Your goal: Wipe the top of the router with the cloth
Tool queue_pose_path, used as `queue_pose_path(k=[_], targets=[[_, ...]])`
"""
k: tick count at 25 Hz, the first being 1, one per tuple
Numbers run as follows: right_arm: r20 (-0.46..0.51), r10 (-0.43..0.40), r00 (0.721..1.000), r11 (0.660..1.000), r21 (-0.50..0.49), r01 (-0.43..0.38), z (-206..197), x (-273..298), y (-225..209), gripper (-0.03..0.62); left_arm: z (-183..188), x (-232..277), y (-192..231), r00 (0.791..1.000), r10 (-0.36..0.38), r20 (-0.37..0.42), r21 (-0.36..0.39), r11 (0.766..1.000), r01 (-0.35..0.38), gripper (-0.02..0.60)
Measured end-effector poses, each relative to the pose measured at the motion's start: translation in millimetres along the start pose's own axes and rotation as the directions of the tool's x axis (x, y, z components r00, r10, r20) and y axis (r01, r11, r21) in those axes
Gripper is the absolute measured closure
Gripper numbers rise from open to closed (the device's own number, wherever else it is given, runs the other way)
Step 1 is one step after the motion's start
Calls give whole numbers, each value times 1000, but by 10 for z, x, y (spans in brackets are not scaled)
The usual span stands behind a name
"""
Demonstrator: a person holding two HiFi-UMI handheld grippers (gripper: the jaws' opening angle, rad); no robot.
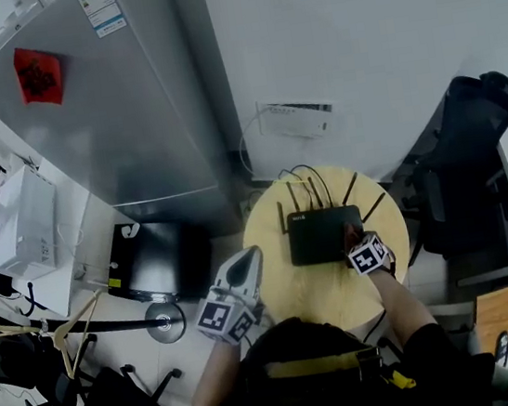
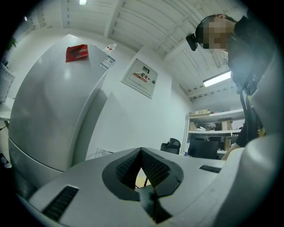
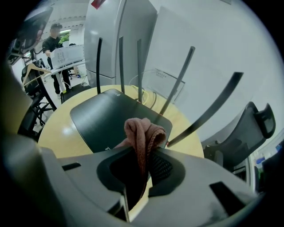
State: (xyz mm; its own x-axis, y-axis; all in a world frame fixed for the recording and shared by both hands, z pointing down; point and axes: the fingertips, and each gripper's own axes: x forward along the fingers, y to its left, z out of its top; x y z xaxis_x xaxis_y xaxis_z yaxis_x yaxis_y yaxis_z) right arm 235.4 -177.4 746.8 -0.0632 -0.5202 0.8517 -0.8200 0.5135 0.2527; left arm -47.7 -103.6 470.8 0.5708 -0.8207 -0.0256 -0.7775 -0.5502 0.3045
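Router (image 1: 324, 234), flat matte black; right gripper (image 3: 143, 154) pinches bunched knitted pink cloth (image 3: 143, 131).

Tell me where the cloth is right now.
In the right gripper view, the pinkish cloth is pinched between the jaws of the right gripper, at the near right corner of the black router on the round table.

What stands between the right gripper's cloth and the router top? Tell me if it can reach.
Probably yes. The right gripper is shut on the cloth at the near corner of the router; its top looks bare, and the antennas stand along the far edge, clear of the way.
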Motion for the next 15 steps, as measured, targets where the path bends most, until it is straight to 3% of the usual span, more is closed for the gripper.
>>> queue_pose_path(k=[3, 5, 15], targets=[[-1, 10, 1000, 1000, 25, -10, -89, 31, -54, 530, -14, 55, -47, 1000, -24, -5, 29, 999, 24, 588], [-16, -34, 999, 999, 32, 34, -118, -61, -180, 531, -26, 82, -74, 999, -29, -15, 29, 999, 30, 588], [-13, -92, 996, 995, -32, 91, -190, -152, -345, 530, -139, 93, -150, 999, -22, -46, 28, 999, 23, 588]])
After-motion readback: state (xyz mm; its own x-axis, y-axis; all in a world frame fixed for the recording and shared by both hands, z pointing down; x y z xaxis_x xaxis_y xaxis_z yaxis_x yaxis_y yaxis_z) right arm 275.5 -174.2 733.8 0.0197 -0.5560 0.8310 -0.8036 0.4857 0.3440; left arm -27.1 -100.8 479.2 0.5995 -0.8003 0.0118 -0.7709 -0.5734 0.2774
